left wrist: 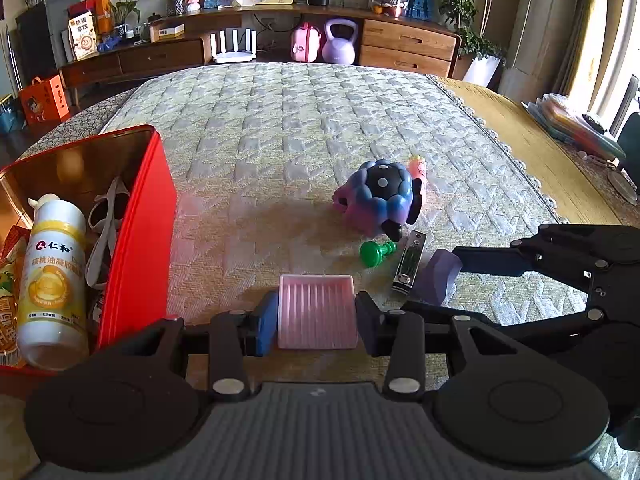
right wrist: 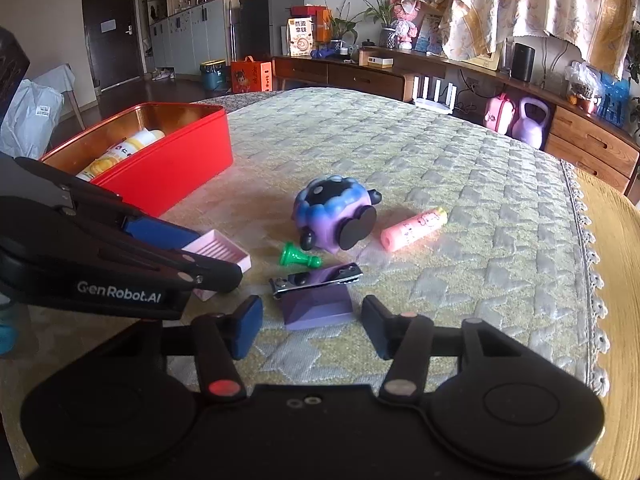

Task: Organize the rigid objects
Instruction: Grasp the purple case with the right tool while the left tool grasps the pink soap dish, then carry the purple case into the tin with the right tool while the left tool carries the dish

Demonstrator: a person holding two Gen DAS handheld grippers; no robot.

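Left hand-held gripper [left wrist: 316, 322] sits low on the bed [left wrist: 304, 120], its fingers around the pink tray [left wrist: 317, 311], maybe just touching it. Squeeze the sides evenly, then lift it to the red box [left wrist: 136, 232] just beside. Right hand-held gripper [right wrist: 312, 326] is wide open, holding nothing, by the purple block [right wrist: 318, 308].

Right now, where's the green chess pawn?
The green chess pawn lies on its side on the quilted mat, between the purple toy and the nail clipper, right of the pink tray.
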